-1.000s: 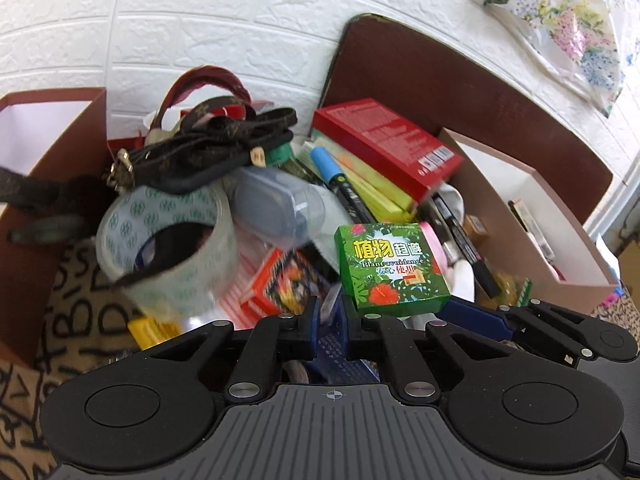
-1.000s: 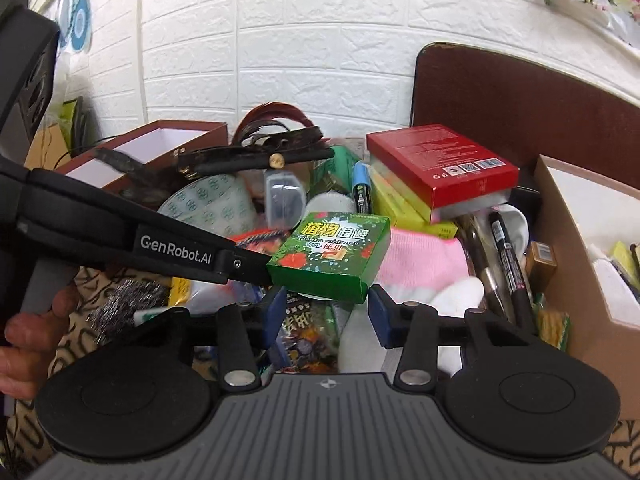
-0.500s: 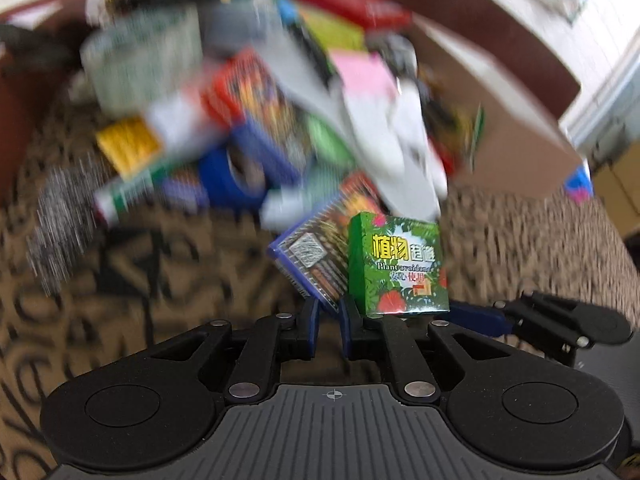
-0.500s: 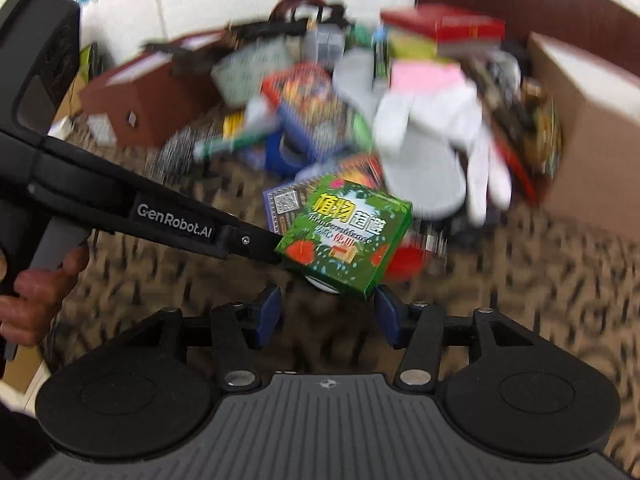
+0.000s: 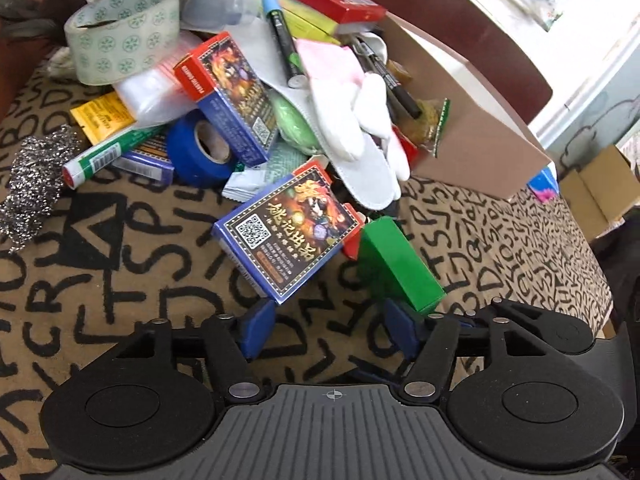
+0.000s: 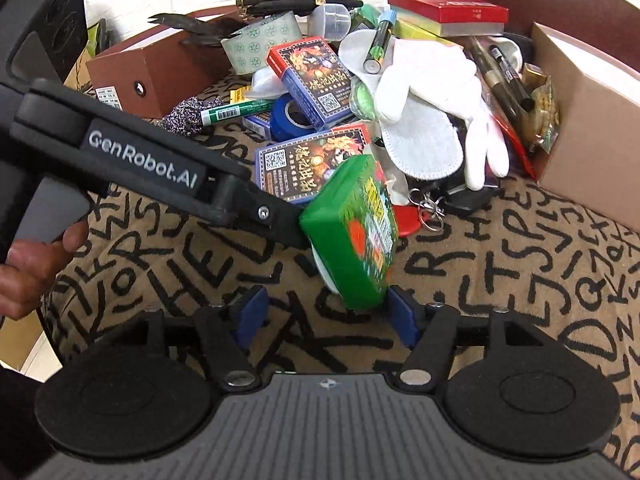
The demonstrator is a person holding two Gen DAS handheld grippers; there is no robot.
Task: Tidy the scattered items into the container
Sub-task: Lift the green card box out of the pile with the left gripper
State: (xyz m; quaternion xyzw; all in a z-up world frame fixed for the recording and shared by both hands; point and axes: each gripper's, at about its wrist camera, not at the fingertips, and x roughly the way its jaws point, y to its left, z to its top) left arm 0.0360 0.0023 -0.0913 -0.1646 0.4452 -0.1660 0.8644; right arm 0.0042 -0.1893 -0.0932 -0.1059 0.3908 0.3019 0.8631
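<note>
Both the left hand-held gripper [image 5: 328,330] and right hand-held gripper [image 6: 326,316] have just spread apart, so the green box [image 6: 352,236] seems to tip loose.

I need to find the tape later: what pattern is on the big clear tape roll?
Small green flower-like circles on the tape roll, clearest in the left wrist view.

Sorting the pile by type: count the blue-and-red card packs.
3 visible: one card pack leaning on the blue tape roll, one flat beside the green box, one mostly buried under the green marker. More may be hidden.
</note>
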